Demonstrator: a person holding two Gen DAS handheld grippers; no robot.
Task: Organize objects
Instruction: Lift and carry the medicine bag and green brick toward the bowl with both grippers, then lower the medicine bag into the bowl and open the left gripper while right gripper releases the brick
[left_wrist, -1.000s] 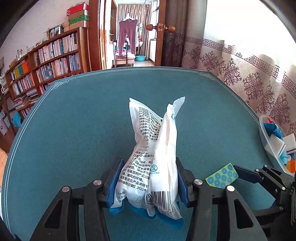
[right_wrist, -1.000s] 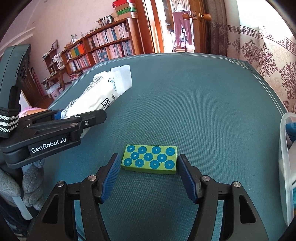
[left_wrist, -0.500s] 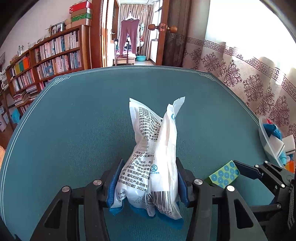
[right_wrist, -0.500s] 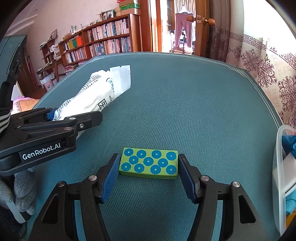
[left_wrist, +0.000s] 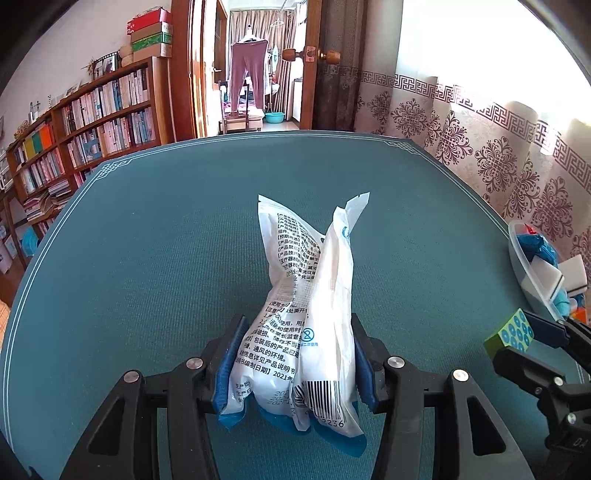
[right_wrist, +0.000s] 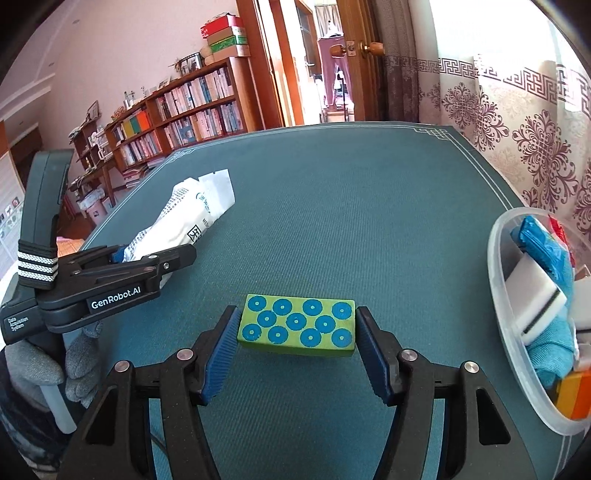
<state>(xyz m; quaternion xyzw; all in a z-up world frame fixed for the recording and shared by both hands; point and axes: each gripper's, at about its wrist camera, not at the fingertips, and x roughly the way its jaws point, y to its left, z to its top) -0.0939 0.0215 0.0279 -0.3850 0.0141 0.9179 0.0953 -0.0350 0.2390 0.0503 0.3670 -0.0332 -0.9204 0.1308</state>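
left gripper (left_wrist: 295, 363) clamped on white packet (left_wrist: 314, 314) over teal table (left_wrist: 147, 258). right gripper (right_wrist: 297, 338) clamped on green block (right_wrist: 297, 325), near clear bin (right_wrist: 496, 302).

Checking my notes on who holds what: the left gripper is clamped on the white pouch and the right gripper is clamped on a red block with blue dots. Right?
Not quite: the block in the right gripper is green with blue dots, not red, as the right wrist view shows. The left gripper is clamped on the white pouch.

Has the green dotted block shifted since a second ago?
Yes. In the left wrist view the green dotted block has moved right toward the plastic bin, lifted.
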